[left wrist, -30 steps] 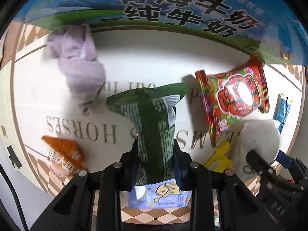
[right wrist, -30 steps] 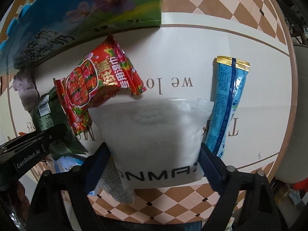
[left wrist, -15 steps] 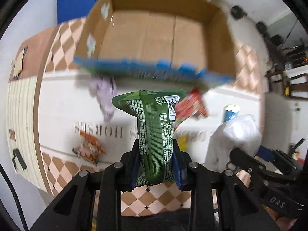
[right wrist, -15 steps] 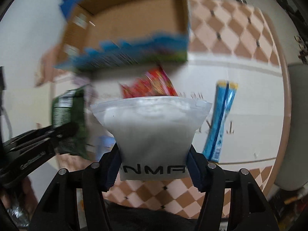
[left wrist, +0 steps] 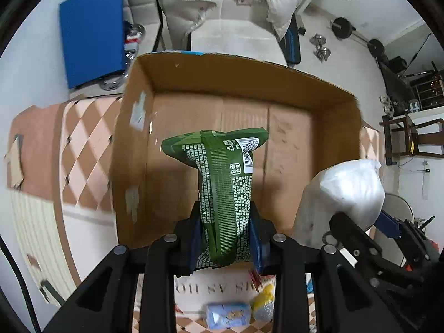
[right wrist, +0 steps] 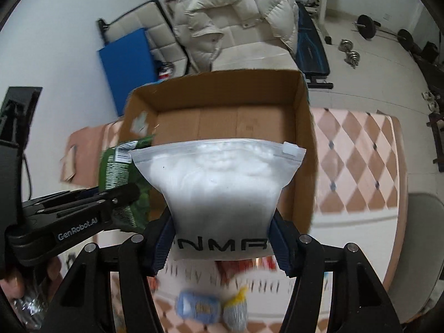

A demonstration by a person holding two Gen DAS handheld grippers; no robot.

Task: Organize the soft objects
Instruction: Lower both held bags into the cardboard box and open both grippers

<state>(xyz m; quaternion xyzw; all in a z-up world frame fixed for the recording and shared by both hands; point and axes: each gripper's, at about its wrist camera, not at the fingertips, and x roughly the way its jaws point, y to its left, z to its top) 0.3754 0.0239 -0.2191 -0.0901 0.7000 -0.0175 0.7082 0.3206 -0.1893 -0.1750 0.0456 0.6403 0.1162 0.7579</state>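
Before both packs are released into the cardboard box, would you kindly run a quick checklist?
1. Left claw shut on the green snack pack: ok.
2. Right claw shut on the white zip bag: ok.
3. Cardboard box open on top: ok.
4. Box floor free of items: ok where visible.
5. Both packs over the box opening: cannot tell.
6. Packs apart from each other: cannot tell; they overlap in the right wrist view.

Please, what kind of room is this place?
Probably a home room used partly as a gym: a barbell and dumbbells lie on the floor, a weight bench stands nearby, and a puffy white jacket is draped over a seat.
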